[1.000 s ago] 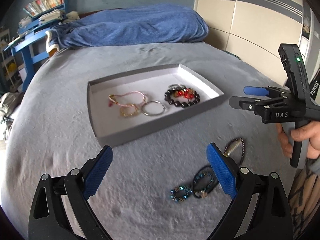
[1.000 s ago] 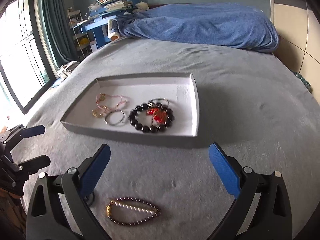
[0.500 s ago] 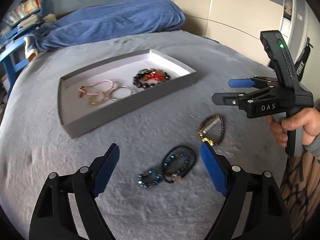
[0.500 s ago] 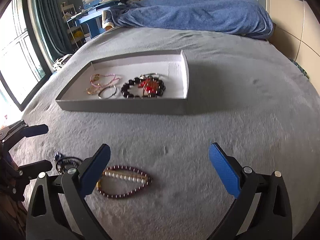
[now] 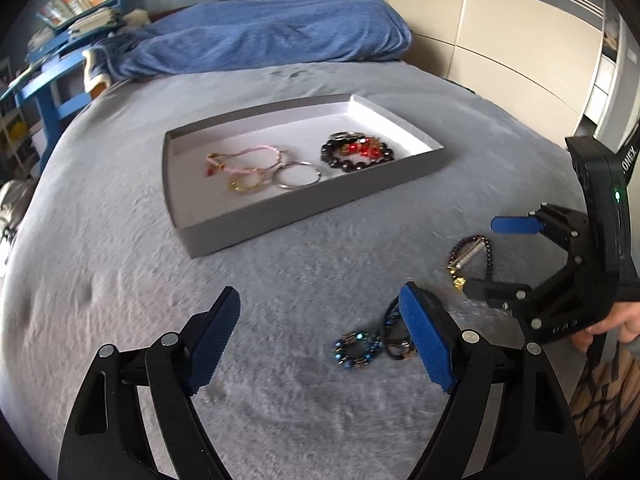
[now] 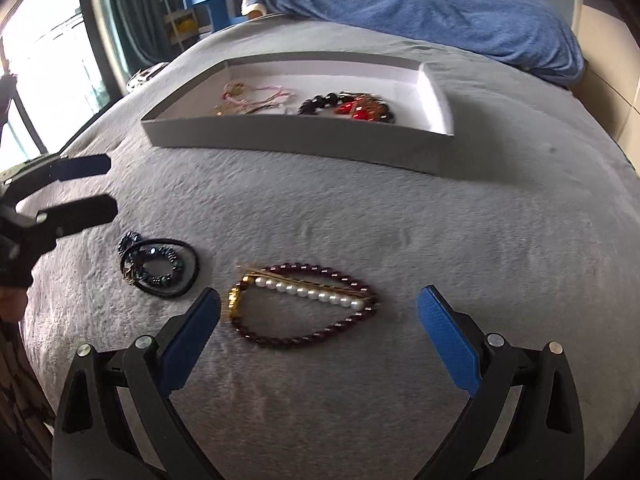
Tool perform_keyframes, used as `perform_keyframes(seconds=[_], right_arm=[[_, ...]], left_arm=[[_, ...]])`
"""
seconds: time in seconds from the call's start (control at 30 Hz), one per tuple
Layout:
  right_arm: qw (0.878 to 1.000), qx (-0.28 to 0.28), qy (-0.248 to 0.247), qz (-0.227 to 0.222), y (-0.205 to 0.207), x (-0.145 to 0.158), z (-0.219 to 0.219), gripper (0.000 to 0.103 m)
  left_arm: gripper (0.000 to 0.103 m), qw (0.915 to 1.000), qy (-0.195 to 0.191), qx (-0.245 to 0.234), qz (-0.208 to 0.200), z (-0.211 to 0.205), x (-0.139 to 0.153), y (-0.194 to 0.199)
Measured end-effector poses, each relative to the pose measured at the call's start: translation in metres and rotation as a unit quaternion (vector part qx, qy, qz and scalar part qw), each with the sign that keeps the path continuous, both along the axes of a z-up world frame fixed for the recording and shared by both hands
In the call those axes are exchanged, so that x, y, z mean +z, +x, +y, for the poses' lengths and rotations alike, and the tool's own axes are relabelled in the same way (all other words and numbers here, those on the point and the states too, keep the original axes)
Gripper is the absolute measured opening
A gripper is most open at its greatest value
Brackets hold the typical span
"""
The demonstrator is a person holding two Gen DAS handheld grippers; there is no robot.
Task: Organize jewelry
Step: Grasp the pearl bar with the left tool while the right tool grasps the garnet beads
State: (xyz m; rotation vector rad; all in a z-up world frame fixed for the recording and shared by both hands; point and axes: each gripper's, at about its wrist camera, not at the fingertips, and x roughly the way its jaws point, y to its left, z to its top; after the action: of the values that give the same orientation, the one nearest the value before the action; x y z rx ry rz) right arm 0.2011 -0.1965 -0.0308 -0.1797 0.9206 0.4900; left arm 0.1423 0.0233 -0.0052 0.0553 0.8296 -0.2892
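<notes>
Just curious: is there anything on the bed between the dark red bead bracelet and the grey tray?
No. In the right wrist view, only bare grey blanket lies between the dark red bead bracelet and the tray.

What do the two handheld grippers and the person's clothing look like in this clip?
Both the left gripper and right gripper have black frames with silver rivets and textured blue pads on their fingers. Seen from the left wrist view, the right gripper's tall black handle carries a green light, and its body has faint white lettering. A dark patterned garment shows below the hand. No cables are visible.
</notes>
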Motion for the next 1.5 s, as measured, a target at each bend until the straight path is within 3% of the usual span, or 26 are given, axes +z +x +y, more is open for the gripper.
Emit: perform_keyframes(seconds=[0.1, 0.17, 0.33, 0.43, 0.63, 0.83, 0.9, 0.97, 1.03, 1.13, 1.5], right_arm=[[1.0, 0.008, -0.007, -0.001, -0.001, -0.005, 0.007, 0.096], [1.0, 0.014, -0.013, -0.004, -0.002, -0.007, 0.01, 0.084], [1.0, 0.018, -0.005, -0.01, -0.004, -0.003, 0.008, 0.066], [1.0, 0.013, 0.012, -0.007, -0.002, 0.002, 0.003, 0.062], [0.999, 0.01, 0.04, 0.0, 0.0, 0.01, -0.004, 0.062], [0.999, 0.015, 0.038, 0.008, -0.003, 0.008, -0.01, 0.063], [0.999, 0.015, 0.035, 0.012, -0.004, 0.007, -0.013, 0.065], [0.999, 0.013, 0.034, 0.017, -0.004, 0.006, -0.017, 0.076], [0.999, 0.01, 0.038, 0.022, -0.004, 0.008, -0.022, 0.077], [0.999, -0.002, 0.044, 0.016, -0.005, 0.017, -0.032, 0.083], [0.992, -0.109, 0.063, -0.006, 0.013, 0.035, -0.081, 0.083]], left_arm=[[0.083, 1.0, 0.005, -0.003, -0.001, -0.001, -0.001, -0.002], [0.083, 1.0, 0.007, -0.007, 0.0, -0.003, -0.002, -0.002], [0.083, 0.9998, 0.008, -0.017, 0.0, -0.008, -0.003, -0.003], [0.083, 0.9996, 0.011, -0.025, -0.001, -0.012, -0.004, -0.004], [0.083, 0.9997, 0.011, -0.024, -0.001, -0.015, -0.003, -0.002], [0.083, 0.9992, 0.011, -0.039, -0.004, -0.029, 0.0, 0.002], [0.083, 0.9986, 0.015, -0.05, -0.006, -0.038, 0.001, 0.003], [0.083, 0.9976, 0.022, -0.064, -0.01, -0.049, 0.002, 0.005], [0.082, 0.9963, 0.028, -0.081, -0.013, -0.06, 0.002, 0.007], [0.076, 0.994, 0.033, -0.104, -0.012, -0.075, 0.001, 0.009], [0.05, 0.98, 0.053, -0.192, 0.007, -0.132, -0.015, 0.014]])
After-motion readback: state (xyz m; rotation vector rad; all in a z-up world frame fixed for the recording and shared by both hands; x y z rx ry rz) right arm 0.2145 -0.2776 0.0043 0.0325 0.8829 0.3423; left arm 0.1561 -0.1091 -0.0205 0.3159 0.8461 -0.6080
